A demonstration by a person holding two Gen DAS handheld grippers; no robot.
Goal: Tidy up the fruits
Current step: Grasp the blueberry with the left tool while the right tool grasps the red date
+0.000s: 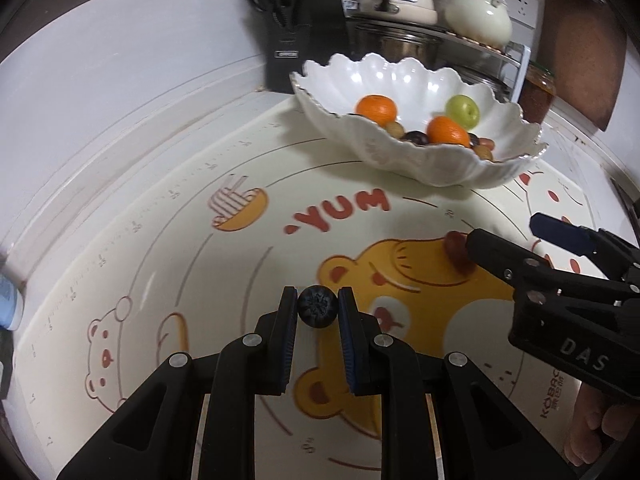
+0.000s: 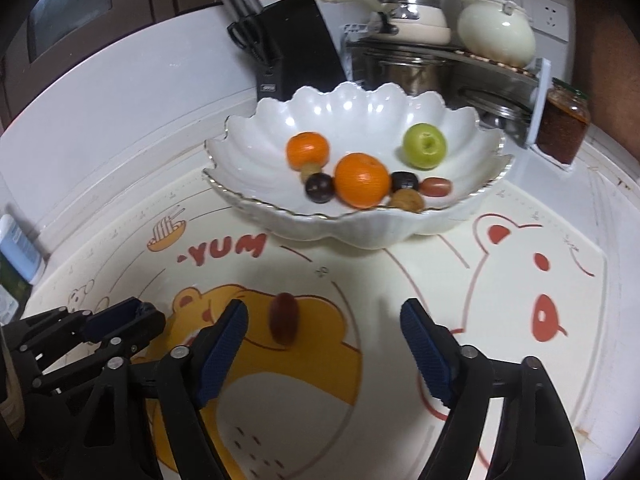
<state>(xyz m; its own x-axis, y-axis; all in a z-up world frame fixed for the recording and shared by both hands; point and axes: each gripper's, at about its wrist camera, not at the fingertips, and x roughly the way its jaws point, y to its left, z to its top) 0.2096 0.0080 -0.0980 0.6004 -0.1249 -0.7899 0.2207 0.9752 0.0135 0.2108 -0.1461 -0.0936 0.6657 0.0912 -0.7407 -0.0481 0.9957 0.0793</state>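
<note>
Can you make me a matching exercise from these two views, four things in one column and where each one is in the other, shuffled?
Things:
1. blueberry
2. red date
3. green apple
4. sauce jar

Places:
A. inside the white bowl
B. between the left claw pads
C. right of the metal rack
D. loose on the bear mat, ahead of the open right claw

Pairs: 1-B, 2-D, 3-A, 4-C

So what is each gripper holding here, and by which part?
Left gripper pinches the dark berry across its sides. Right gripper is open, holding nothing.
</note>
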